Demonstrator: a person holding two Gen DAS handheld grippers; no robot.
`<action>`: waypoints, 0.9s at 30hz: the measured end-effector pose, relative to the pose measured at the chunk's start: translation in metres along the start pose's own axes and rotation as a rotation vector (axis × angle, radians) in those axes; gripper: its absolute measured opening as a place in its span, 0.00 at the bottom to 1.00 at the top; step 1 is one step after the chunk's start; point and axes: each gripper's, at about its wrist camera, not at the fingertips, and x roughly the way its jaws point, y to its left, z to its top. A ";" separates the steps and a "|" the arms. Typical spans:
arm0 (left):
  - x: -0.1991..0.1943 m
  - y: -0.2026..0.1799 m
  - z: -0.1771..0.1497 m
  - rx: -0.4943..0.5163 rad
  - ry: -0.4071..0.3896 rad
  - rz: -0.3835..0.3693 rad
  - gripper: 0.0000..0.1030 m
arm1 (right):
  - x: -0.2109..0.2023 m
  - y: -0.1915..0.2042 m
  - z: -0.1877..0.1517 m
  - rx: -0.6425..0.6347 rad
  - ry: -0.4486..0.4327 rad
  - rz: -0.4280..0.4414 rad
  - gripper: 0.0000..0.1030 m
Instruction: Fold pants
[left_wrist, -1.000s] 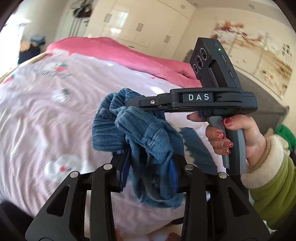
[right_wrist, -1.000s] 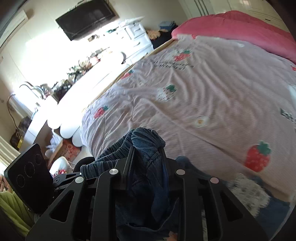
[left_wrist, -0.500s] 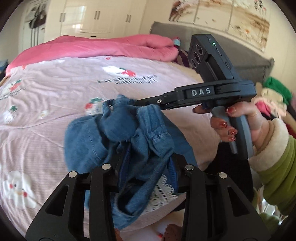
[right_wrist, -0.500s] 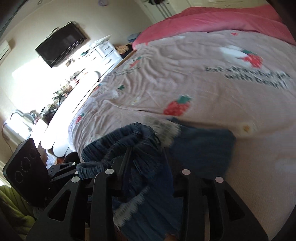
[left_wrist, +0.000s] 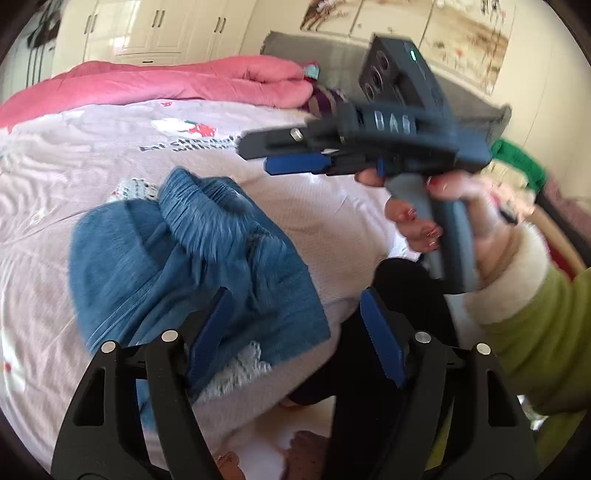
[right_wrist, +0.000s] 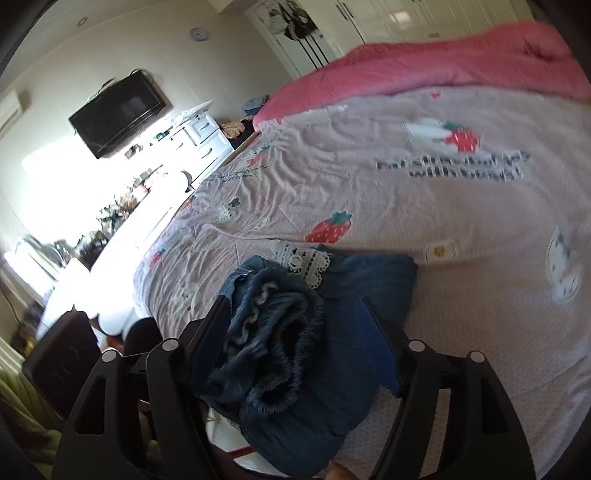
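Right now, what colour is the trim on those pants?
White lace on blue denim pants; right wrist view.

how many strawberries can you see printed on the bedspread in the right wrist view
3 clear ones: a large strawberry beside the lettering, another strawberry just beyond the denim pants, and a small strawberry near the left edge. Others may be hidden or blurred.

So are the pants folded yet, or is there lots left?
Not yet. The pants lie bunched on the bed. Both the left gripper and the right gripper are open, holding nothing. Spreading the pants flat and all the folding remain.
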 end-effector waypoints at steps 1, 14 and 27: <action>-0.010 0.004 0.000 -0.008 -0.018 0.011 0.65 | -0.002 0.007 -0.002 -0.033 -0.003 -0.023 0.73; -0.020 0.128 0.049 -0.213 0.034 0.267 0.69 | 0.018 0.104 -0.027 -0.478 0.054 -0.105 0.65; 0.064 0.127 0.062 -0.175 0.201 0.185 0.47 | 0.023 0.067 -0.059 -0.451 0.227 -0.156 0.05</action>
